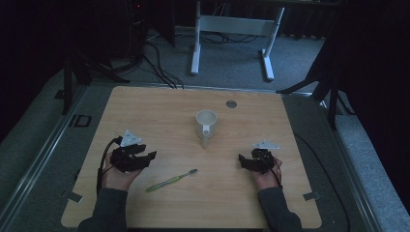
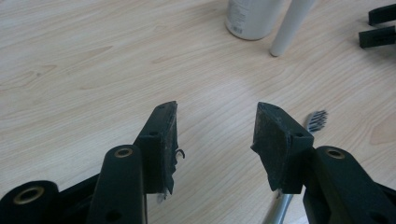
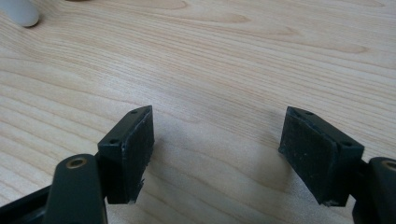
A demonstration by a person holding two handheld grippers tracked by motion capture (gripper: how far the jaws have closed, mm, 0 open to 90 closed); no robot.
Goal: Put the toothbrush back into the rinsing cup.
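Wooden table (image 1: 159, 111); each hand-held gripper (image 1: 145, 159) wide open, empty.

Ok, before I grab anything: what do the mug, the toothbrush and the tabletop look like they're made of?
Mug: white, smooth, probably glazed ceramic, though plastic is possible.
Toothbrush: green handle, likely plastic; the stretch beside the left gripper looks silvery, and the bristles are dark.
Tabletop: pale wood grain, flat and matte, most likely laminate.
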